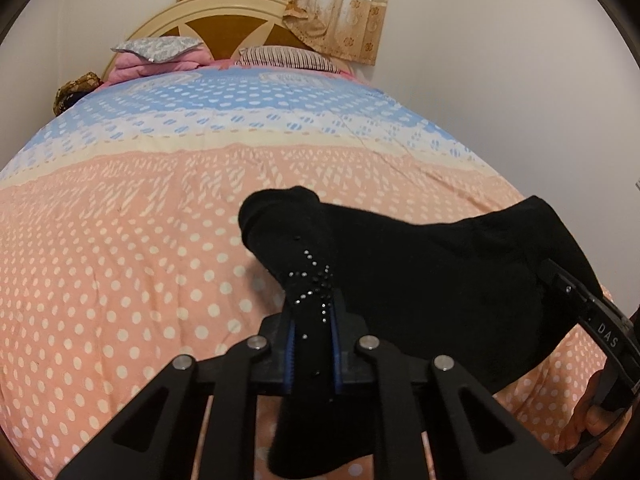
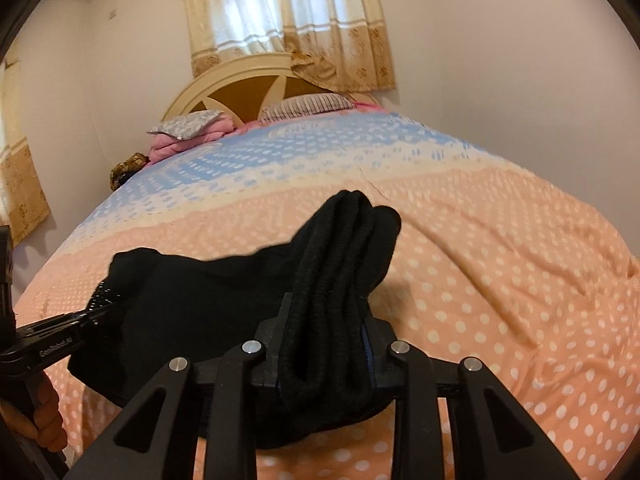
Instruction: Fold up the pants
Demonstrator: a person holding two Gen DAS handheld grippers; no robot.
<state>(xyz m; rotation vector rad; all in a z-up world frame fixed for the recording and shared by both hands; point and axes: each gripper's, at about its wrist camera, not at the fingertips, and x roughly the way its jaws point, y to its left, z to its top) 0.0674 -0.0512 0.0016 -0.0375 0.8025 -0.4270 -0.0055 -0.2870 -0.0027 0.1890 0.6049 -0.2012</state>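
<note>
Black pants (image 1: 420,280) hang stretched between my two grippers above the bed. My left gripper (image 1: 314,320) is shut on one end of the pants, where small rhinestones sparkle on the cloth. My right gripper (image 2: 326,320) is shut on a bunched, ribbed part of the pants (image 2: 344,260), likely the waistband. In the left wrist view the right gripper (image 1: 560,276) shows at the right edge, clamped on the cloth. In the right wrist view the left gripper (image 2: 100,300) shows at the left, also clamped. The cloth sags between them just over the bedspread.
The bed has a pink-and-blue dotted bedspread (image 1: 140,240). Pillows (image 1: 288,58) and folded pink bedding (image 1: 160,64) lie by the headboard (image 1: 224,20). A curtained window (image 2: 280,20) is behind. A wall runs along the bed's right side.
</note>
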